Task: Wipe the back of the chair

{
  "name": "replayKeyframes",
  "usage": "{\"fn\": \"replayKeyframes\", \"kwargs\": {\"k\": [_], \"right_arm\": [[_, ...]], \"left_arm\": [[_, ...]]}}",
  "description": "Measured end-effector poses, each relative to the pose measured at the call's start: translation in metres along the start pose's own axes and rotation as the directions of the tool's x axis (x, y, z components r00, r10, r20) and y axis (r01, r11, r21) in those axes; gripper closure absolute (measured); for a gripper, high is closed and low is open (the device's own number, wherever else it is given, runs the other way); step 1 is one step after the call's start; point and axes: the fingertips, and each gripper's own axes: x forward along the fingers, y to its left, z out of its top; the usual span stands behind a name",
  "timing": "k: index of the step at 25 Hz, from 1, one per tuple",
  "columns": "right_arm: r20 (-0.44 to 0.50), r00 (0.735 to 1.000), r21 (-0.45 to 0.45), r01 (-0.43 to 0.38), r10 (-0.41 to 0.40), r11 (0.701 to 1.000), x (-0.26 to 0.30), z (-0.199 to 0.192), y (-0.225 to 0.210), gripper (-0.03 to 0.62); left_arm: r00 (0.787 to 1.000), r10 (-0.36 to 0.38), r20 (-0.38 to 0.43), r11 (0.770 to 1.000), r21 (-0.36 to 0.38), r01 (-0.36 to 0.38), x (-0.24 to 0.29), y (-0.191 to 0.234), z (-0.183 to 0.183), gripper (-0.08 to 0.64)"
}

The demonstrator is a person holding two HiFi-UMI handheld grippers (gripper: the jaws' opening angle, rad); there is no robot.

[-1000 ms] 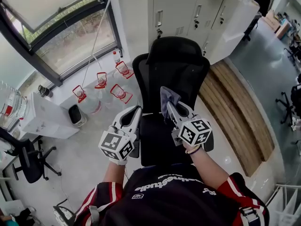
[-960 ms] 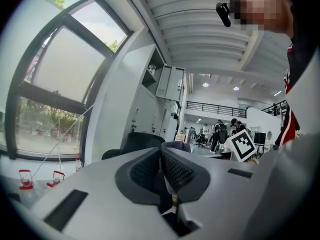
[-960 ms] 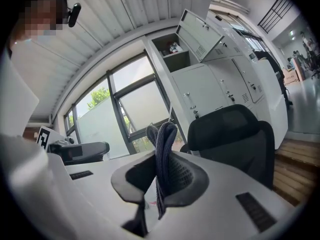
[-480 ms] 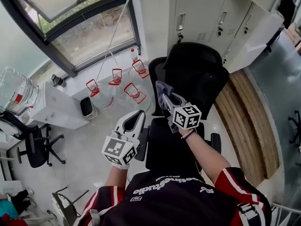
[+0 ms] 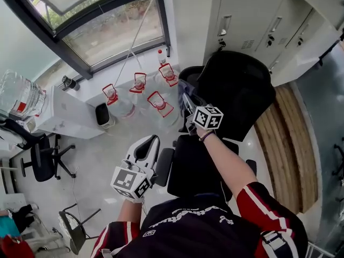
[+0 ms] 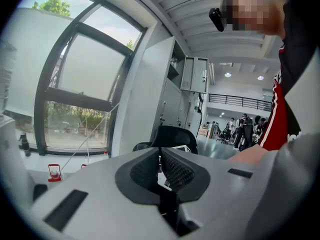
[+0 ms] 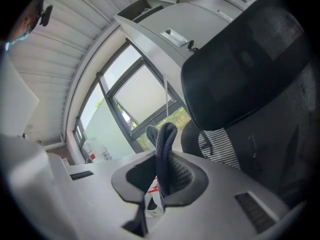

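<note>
4 water jugs [image 5: 159, 105] with red handles stand on the floor left of the chair [image 5: 236, 95]. Your left gripper [image 5: 149, 143] hangs low beside the chair's left armrest, jaws closed together with nothing between them. Your right gripper [image 5: 188, 102] is up at the left edge of the chair's backrest, jaws clamped on a dark grey-blue cloth [image 5: 184, 87] that sticks out past the tips. You cannot tell whether the cloth touches the backrest. Grey lockers [image 5: 242, 15] stand behind the chair.
</note>
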Motion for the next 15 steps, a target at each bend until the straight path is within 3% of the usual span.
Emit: {"fn": "replayKeyframes", "kwargs": {"k": [6, 10, 15], "right_arm": [[-0.040, 0.998, 0.016, 0.054, -0.054, 0.998, 0.037, -0.017, -0.047, 0.541], [-0.033, 0.993, 0.027, 0.114, -0.113, 0.993, 0.033, -0.014, -0.078, 0.540], [-0.029, 0.991, 0.012, 0.131, -0.131, 0.991, 0.016, -0.004, -0.096, 0.540]], "left_arm": [[0.999, 0.046, -0.027, 0.999, -0.012, -0.047, -0.008, 0.013, -0.009, 0.528], [0.997, 0.063, -0.033, 0.998, -0.002, -0.063, -0.012, 0.012, -0.012, 0.528], [0.998, 0.059, -0.033, 0.998, 0.035, -0.058, -0.006, -0.007, -0.009, 0.528]]}}
